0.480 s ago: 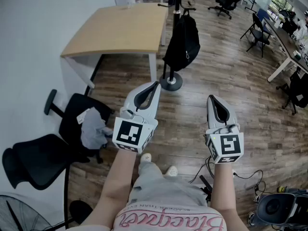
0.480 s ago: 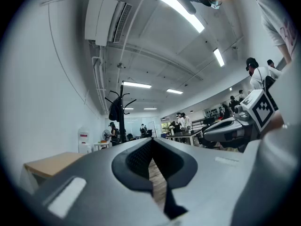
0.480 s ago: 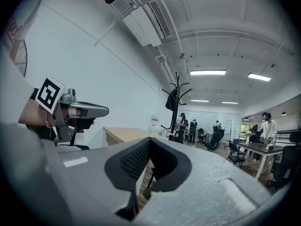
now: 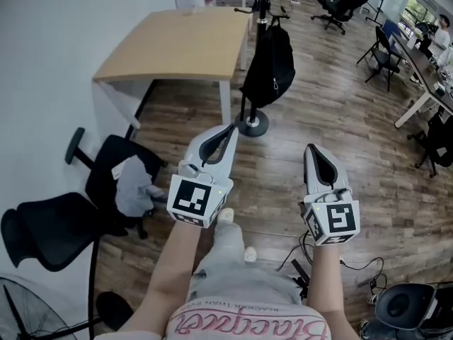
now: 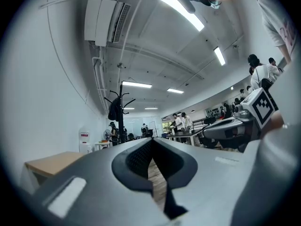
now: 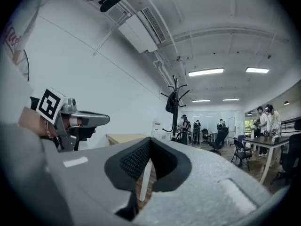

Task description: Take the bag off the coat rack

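A black bag hangs on a black coat rack beside the table, well ahead of both grippers. In the gripper views the bag shows small and far off, high on the rack. My left gripper is shut with nothing in it, pointing toward the rack's round base. To its right my right gripper is shut and empty too, level with the left.
A light wooden table stands left of the rack. A black office chair with a grey cloth is at my left, a fan at the lower left. Desks and chairs fill the far right. Cables lie on the floor near my feet.
The view has shifted slightly forward; the rack and bag sit a little closer. Both grippers keep their pose and stay shut.
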`<state>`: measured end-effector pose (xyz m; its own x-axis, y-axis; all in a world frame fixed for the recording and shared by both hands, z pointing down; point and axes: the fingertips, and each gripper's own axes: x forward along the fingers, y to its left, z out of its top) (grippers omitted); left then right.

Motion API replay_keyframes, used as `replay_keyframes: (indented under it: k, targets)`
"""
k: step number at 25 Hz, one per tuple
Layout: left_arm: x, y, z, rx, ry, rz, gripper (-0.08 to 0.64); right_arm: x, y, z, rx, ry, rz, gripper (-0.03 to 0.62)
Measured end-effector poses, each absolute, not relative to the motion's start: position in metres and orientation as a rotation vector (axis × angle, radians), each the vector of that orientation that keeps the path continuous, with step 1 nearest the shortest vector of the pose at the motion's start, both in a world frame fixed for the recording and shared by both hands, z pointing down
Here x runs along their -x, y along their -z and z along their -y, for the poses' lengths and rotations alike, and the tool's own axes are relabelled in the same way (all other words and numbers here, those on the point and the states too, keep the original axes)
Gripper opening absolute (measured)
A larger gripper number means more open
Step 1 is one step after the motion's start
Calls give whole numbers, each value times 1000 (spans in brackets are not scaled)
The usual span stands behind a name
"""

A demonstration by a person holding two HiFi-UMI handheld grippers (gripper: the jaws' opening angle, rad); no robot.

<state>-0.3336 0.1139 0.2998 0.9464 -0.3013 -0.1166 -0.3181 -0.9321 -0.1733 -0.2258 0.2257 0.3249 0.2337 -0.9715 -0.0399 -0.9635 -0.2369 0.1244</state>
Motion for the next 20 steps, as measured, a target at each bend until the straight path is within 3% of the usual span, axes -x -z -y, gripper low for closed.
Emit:
replay_keyframes:
  k: [20]
  targets:
    - [204, -298, 9, 2969, -181, -411, 14, 99, -325, -119, -2422, 171, 1776, 2]
